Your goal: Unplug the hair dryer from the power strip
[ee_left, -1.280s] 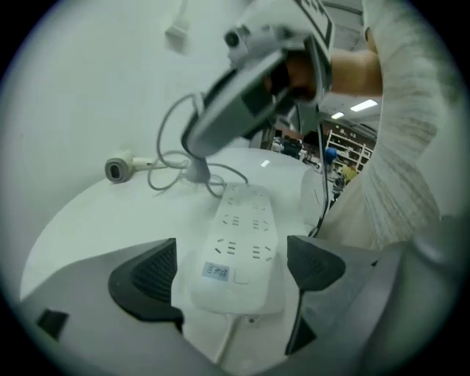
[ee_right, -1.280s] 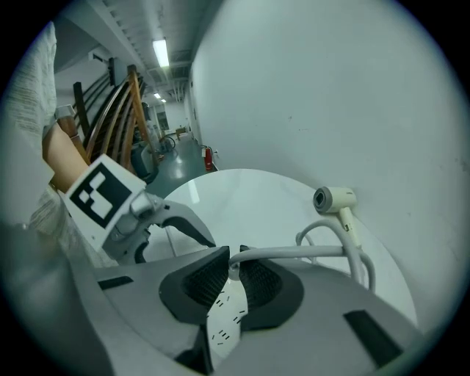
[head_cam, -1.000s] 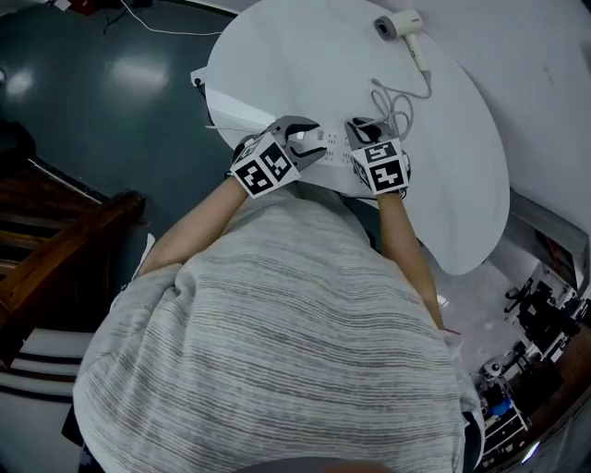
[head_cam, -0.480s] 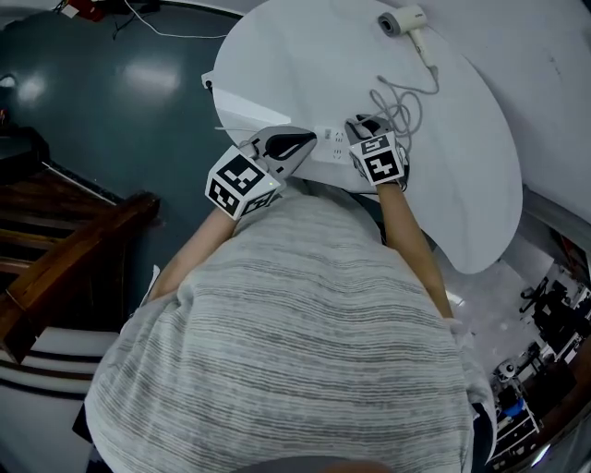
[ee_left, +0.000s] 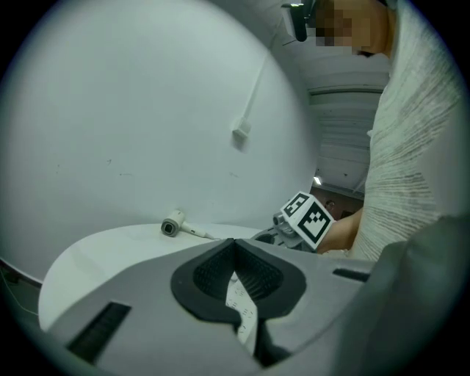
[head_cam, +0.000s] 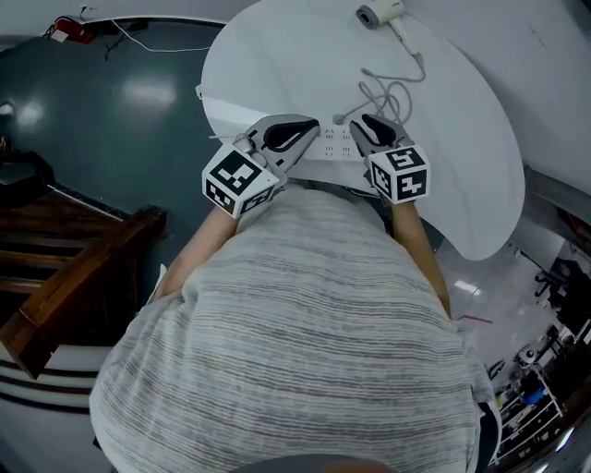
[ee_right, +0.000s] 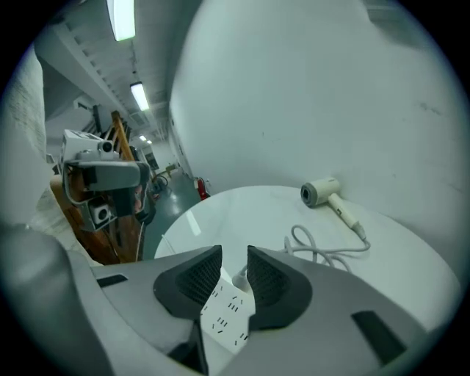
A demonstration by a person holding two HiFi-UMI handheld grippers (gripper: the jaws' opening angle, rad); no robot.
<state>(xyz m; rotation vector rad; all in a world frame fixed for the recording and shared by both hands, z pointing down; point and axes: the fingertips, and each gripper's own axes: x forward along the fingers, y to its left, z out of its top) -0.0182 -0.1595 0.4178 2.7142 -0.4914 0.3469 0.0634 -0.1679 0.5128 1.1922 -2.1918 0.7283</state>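
Observation:
The white hair dryer point(head_cam: 380, 13) lies at the far edge of the round white table point(head_cam: 462, 139); it also shows in the left gripper view point(ee_left: 172, 226) and the right gripper view point(ee_right: 319, 192). Its cord point(head_cam: 388, 92) coils toward the plug point(head_cam: 340, 118), which lies just beyond the white power strip point(head_cam: 334, 140), apparently out of the sockets. My left gripper point(head_cam: 309, 131) hangs over the strip's left end, shut and empty point(ee_left: 235, 241). My right gripper point(head_cam: 371, 127) hovers at the strip's right end. Its jaws point(ee_right: 235, 253) are opening, with only the strip point(ee_right: 224, 319) and plug point(ee_right: 241, 279) below the gap.
The table's near edge runs under both grippers. A dark teal floor point(head_cam: 111, 111) lies left of the table, with wooden furniture point(head_cam: 74, 277) and a thin cable point(head_cam: 157, 46) on it. Equipment racks point(head_cam: 545, 369) stand at the lower right. A camera rig point(ee_right: 103, 176) stands left of the table.
Both grippers have lifted off the power strip. The left jaws went from open to shut. The right jaws came off the plug and spread apart.

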